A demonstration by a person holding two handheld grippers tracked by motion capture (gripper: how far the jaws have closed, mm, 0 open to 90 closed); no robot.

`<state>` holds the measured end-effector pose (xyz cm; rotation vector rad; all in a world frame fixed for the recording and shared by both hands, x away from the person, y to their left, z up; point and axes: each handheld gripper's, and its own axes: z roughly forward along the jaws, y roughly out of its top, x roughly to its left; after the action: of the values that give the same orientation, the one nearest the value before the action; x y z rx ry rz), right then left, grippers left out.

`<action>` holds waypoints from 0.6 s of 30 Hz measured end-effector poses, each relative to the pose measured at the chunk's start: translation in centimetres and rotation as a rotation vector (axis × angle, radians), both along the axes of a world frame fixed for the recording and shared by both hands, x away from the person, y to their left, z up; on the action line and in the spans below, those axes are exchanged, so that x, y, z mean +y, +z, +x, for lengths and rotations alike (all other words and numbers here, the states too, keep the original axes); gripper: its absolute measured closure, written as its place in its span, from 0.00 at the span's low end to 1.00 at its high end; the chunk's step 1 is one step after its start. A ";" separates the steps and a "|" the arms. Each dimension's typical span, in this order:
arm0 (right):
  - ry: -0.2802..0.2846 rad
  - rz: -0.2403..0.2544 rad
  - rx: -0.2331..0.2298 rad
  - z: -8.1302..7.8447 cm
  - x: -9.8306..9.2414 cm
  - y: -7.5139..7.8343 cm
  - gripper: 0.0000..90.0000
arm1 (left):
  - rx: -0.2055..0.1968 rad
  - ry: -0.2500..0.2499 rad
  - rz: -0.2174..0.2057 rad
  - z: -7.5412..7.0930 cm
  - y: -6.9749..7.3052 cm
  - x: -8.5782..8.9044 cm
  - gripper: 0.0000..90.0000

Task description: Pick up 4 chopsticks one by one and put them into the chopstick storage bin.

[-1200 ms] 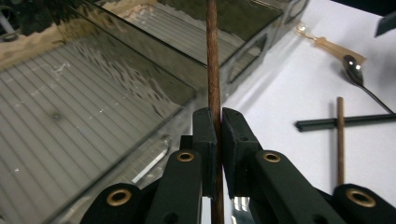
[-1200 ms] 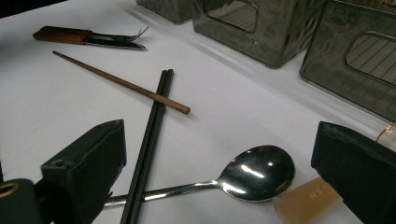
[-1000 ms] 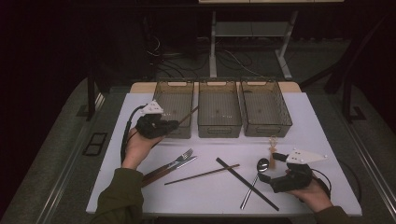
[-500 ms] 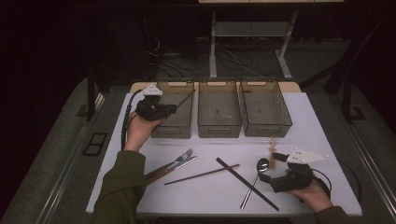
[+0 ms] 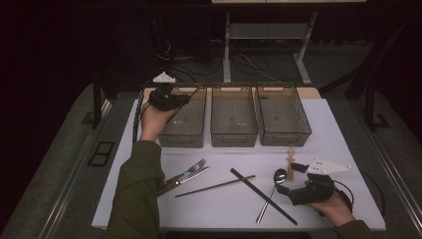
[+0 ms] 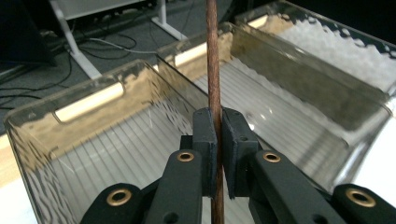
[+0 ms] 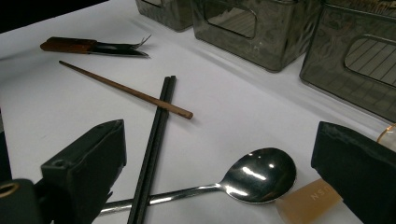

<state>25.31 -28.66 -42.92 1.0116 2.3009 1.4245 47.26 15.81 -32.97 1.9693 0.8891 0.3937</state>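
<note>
My left gripper (image 5: 171, 98) is shut on a brown wooden chopstick (image 5: 195, 90) and holds it above the far left corner of the left bin (image 5: 181, 138). In the left gripper view the chopstick (image 6: 213, 65) runs upright between the closed pads (image 6: 205, 140), with the bin's ribbed floor (image 6: 116, 154) below. My right gripper (image 5: 291, 179) rests near the table's front right, open, jaws wide apart. Between them in the right gripper view (image 7: 222, 140) lies a steel spoon (image 7: 259, 175).
Middle bin (image 5: 234, 137) and right bin (image 5: 283, 134) stand beside the left one. On the white table (image 5: 328, 124) lie a fork and knife (image 5: 186, 174), a second brown chopstick (image 5: 214, 186), black chopsticks (image 5: 261, 194), the spoon (image 5: 278, 177) and a small tan utensil (image 5: 289, 157).
My left gripper has carried the brown chopstick up and away from me, from the left bin's near side to its far left corner. The right gripper has stayed put.
</note>
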 end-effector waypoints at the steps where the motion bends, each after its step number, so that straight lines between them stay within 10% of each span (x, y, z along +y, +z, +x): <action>1: 0.000 0.001 0.001 0.0 0.0 0.0 0.04 | -0.004 0.009 -0.008 0.3 0.0 -0.1 0.94; 18: -0.006 0.007 0.005 0.0 -0.2 -0.1 0.04 | -0.066 0.089 -0.035 2.2 -2.4 0.5 0.94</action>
<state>25.28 -28.86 -42.99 1.0241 2.2969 1.4298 49.47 16.32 -35.39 1.8784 0.9369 0.4884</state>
